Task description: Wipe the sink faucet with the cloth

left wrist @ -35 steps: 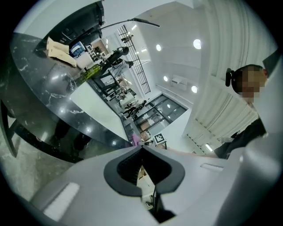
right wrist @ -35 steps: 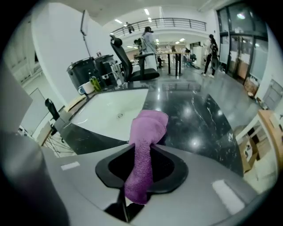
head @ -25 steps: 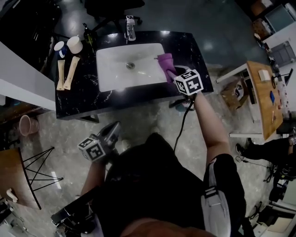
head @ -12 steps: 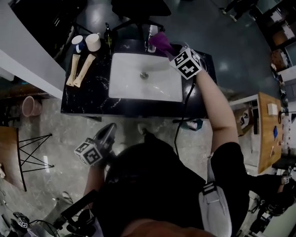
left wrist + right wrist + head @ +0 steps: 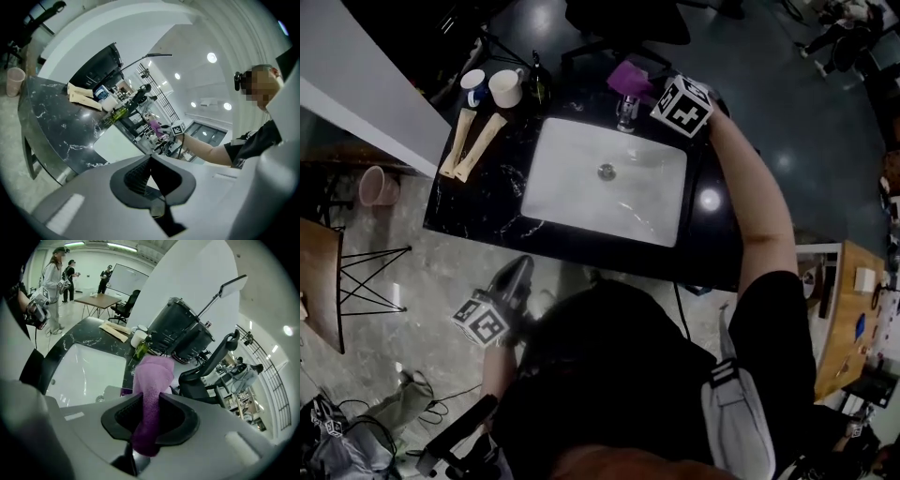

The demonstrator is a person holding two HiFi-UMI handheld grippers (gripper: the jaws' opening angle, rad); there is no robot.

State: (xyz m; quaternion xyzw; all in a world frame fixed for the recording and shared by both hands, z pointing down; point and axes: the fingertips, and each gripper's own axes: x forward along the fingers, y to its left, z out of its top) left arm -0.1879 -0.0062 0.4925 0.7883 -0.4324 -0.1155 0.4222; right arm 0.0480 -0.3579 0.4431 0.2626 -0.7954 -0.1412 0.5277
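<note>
My right gripper (image 5: 649,86) is at the back of the white sink (image 5: 581,187), shut on a purple cloth (image 5: 629,76). The cloth hangs just above and behind the chrome faucet (image 5: 626,112); whether it touches the faucet I cannot tell. In the right gripper view the cloth (image 5: 152,376) is pinched between the jaws of the right gripper (image 5: 151,401), and the faucet's grey top (image 5: 108,391) shows just left of it. My left gripper (image 5: 523,265) is held low in front of the counter, away from the sink. Its jaws (image 5: 150,159) look shut with nothing in them.
On the black marble counter (image 5: 487,202), left of the sink, lie two beige packets (image 5: 473,136), two cups (image 5: 487,87) and a dark bottle (image 5: 538,86). A black chair (image 5: 628,19) stands behind the counter. A pink bin (image 5: 377,186) sits on the floor at the left.
The right gripper has carried the purple cloth from the sink's right rim to the back edge, over the faucet, rolling as it went. The left gripper has stayed low beside the person.
</note>
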